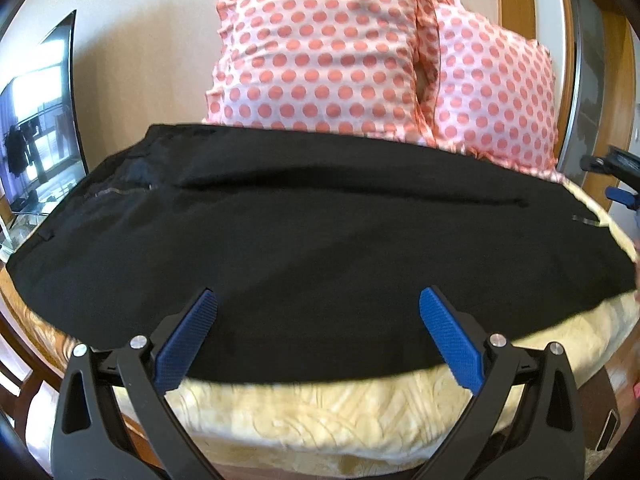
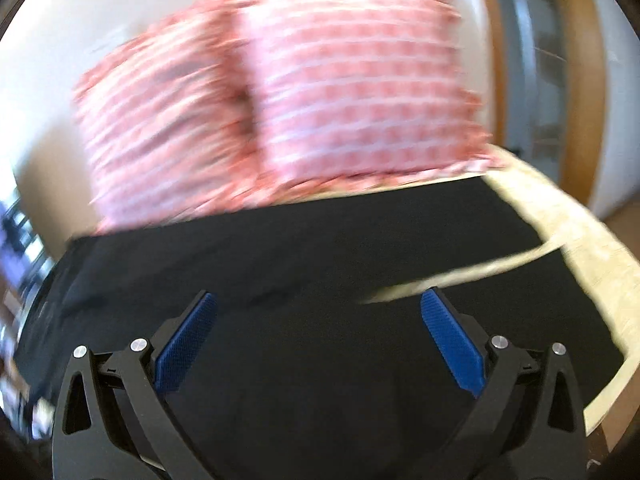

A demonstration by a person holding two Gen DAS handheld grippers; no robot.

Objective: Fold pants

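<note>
Bedroom with a cream wall, a wooden door frame at right and a dark flat television screen (image 1: 44,120) at far left. On the bed, a pale yellow textured bedspread (image 1: 320,412), with two pink pillows dotted in coral (image 1: 316,52) propped against the wall. Spread flat across the bedspread just in front of the pillows, black fabric pants (image 1: 312,240), zip pocket visible toward the left, legs parting slightly toward the right in the right wrist view. Left gripper (image 1: 318,300) level and low at the near edge of the pants, blue-padded fingers (image 1: 188,340) spread wide, grasping nothing. Right gripper (image 2: 319,300) over the dark cloth, tilted down, fingers likewise spread and empty; that view blurred.
</note>
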